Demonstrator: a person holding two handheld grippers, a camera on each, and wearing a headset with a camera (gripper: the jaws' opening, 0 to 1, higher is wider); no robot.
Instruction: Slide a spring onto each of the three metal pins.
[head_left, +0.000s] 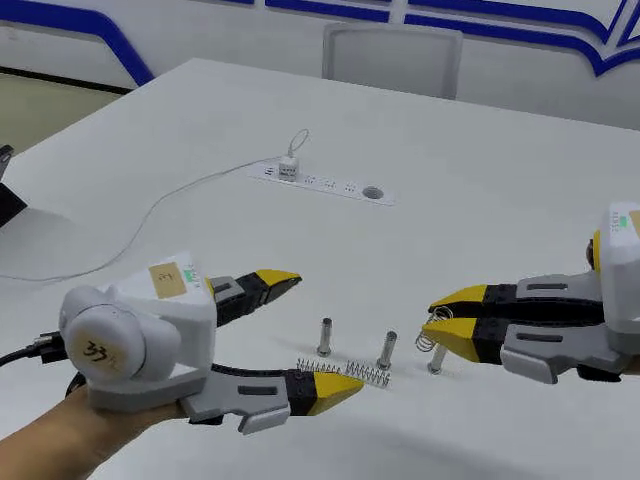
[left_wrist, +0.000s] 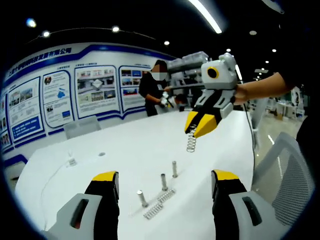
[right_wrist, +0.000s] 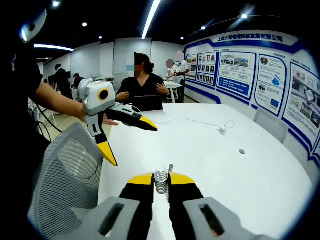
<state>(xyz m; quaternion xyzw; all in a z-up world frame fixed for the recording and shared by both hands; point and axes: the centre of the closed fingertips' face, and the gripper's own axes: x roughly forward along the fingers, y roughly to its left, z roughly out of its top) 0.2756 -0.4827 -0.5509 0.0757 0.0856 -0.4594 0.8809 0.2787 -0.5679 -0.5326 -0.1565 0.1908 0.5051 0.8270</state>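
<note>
Three metal pins (head_left: 386, 350) stand upright in a row on the white table (head_left: 450, 180), and all of them are bare. The right gripper (head_left: 432, 315) has its yellow-tipped jaws pressed together on a spring (right_wrist: 160, 182). It pinches the spring near one end, and in the left gripper view the rest of the coil hangs below the tips. In the head view this spring sits just above and beside the rightmost pin (head_left: 437, 358); whether the two touch cannot be told.

The left gripper (head_left: 312, 333) is spread wide and grips nothing. The jaw nearer the person lies low over the table, just in front of the leftmost pin (head_left: 325, 337). Two loose springs (head_left: 345, 371) lie flat on the table just in front of the leftmost and middle pins, right beside the tip of that jaw.

Farther back on the table is a power strip (head_left: 320, 184) with a small white plug (head_left: 289, 166) in it. A thin cable (head_left: 150, 215) trails off from there to the left. A grey chair (head_left: 390, 55) stands at the far edge of the table.
</note>
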